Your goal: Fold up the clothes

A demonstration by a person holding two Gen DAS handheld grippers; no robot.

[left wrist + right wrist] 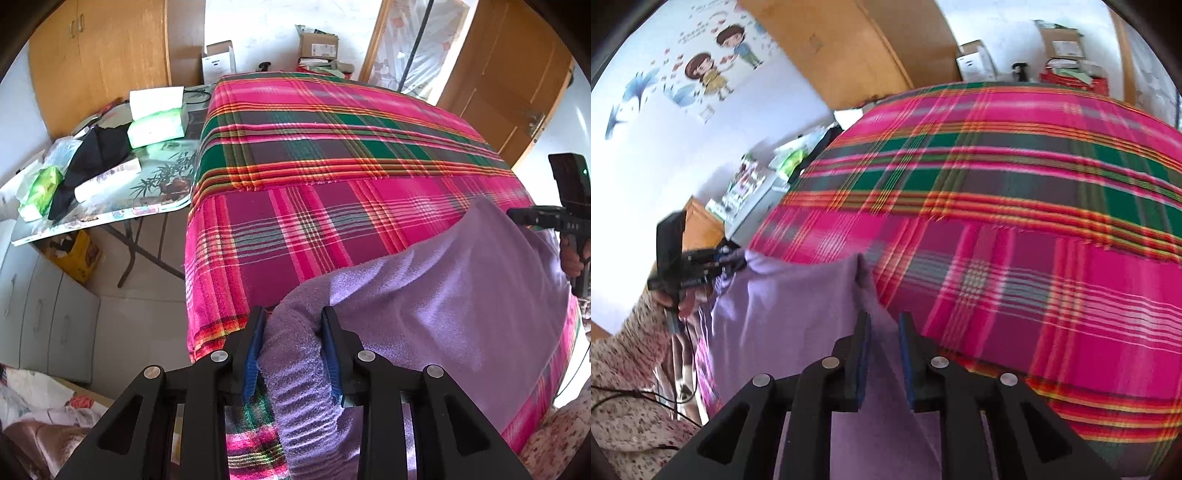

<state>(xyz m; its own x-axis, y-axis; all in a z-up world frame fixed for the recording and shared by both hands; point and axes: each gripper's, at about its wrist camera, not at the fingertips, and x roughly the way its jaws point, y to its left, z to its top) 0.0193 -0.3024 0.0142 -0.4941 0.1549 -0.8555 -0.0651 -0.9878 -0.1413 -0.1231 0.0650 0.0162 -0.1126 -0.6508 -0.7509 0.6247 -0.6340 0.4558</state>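
A lilac fleece garment [443,295] hangs stretched between both grippers above the near edge of a bed covered with a pink, green and orange plaid blanket [332,166]. My left gripper [293,314] is shut on a bunched end of the garment. My right gripper [884,317] is shut on another edge of the garment [798,314], with thin cloth between its pads. The right gripper also shows at the right edge of the left wrist view [532,218], and the left gripper shows at the left of the right wrist view [735,260]. The right wrist view is blurred.
A folding table [122,206] left of the bed holds tissue packs [155,125], a black cloth [92,155] and boxes. Wooden wardrobes [99,55] stand behind, a wooden door [509,85] at the right. Grey drawers [40,314] stand at the lower left. Cardboard boxes [317,46] lie beyond the bed.
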